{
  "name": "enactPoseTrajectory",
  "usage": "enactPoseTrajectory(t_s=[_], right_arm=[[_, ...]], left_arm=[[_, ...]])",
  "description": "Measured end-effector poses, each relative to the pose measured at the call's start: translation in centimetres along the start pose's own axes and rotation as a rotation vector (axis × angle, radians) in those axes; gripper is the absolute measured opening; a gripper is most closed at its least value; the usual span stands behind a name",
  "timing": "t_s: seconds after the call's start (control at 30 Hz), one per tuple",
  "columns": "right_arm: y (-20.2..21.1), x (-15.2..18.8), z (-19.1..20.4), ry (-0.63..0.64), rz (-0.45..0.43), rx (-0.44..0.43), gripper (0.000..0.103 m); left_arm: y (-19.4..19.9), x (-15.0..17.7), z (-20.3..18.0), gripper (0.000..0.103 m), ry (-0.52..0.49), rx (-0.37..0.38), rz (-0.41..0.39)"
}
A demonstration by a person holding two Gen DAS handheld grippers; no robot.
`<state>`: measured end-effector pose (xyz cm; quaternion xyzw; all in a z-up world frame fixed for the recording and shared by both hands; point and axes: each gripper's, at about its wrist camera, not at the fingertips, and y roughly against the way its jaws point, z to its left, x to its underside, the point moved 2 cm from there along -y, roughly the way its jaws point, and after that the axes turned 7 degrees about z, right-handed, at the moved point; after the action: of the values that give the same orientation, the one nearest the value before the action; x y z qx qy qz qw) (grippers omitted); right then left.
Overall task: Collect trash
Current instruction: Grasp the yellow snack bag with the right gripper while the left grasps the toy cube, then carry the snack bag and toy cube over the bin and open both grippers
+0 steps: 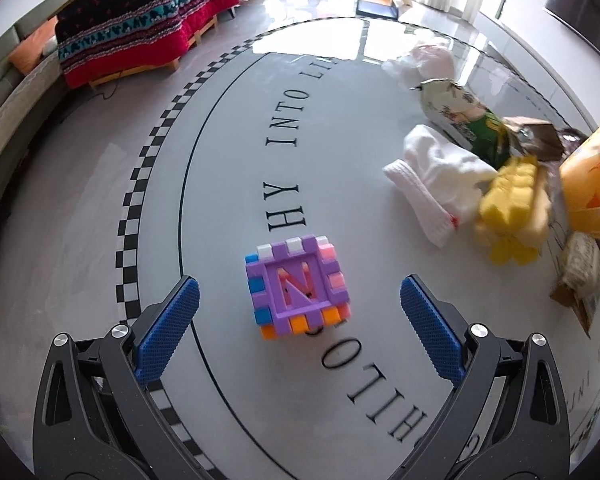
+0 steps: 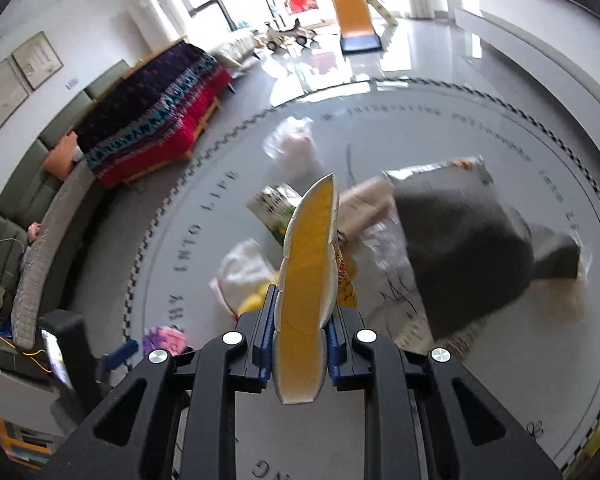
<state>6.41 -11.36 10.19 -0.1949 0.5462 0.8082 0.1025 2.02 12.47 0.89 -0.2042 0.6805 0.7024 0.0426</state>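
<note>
My left gripper (image 1: 300, 312) is open and empty, its blue pads on either side of a purple block cube (image 1: 297, 288) marked N on the round white table (image 1: 100, 240). My right gripper (image 2: 302, 344) is shut on a flattened yellow and white paper cup (image 2: 310, 276), held above the table; the cup also shows at the right edge of the left wrist view (image 1: 592, 184). A heap lies beyond: a white sock (image 1: 432, 184), a yellow block (image 1: 512, 208), a green snack bag (image 1: 464, 120), a white plastic bag (image 1: 424, 64) and a small carton (image 1: 580, 280).
A dark grey cloth (image 2: 464, 248) lies over wrappers on the table's right half. A sofa with a red and navy blanket (image 1: 140, 20) stands left of the table. A toy slide (image 2: 356, 20) and a ride-on toy (image 2: 288, 38) stand on the floor beyond.
</note>
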Motion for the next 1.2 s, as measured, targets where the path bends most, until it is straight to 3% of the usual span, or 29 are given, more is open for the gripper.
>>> enactPoseTrajectory(t_s=[0.17, 0.2, 0.23, 0.27, 0.33, 0.63, 0.97, 1.2], right_arm=[[-0.8, -0.9, 0.6, 0.022, -0.006, -0.030, 0.023], [-1.0, -1.0, 0.8, 0.028, -0.012, -0.028, 0.023], [-1.0, -1.1, 0.9, 0.033, -0.014, -0.027, 0.023], [-1.0, -1.0, 1.0, 0.035, -0.016, -0.026, 0.023], [-1.1, -1.1, 1.1, 0.035, -0.017, -0.033, 0.023], [0.4, 0.6, 1.8, 0.047, -0.020, -0.058, 0.023], [2.2, 4.7, 4.1, 0.086, -0.010, -0.078, 0.023], [3.4, 8.2, 8.0, 0.153, -0.006, -0.099, 0.023]], left_arm=[[-1.2, -0.6, 0.5, 0.094, 0.039, -0.046, -0.018], [-1.2, -0.6, 0.5, 0.088, 0.039, -0.043, -0.025], [-1.3, -0.5, 0.5, 0.066, 0.035, -0.033, -0.028], [-1.4, -0.4, 0.5, 0.055, 0.032, -0.015, -0.025], [-1.1, 0.0, 0.3, 0.044, 0.018, -0.002, -0.039], [1.6, 2.8, -0.9, 0.044, -0.037, 0.072, -0.070], [5.3, 7.7, -1.3, 0.044, -0.084, 0.081, -0.105], [8.0, 11.1, 0.7, 0.044, -0.063, 0.064, -0.149]])
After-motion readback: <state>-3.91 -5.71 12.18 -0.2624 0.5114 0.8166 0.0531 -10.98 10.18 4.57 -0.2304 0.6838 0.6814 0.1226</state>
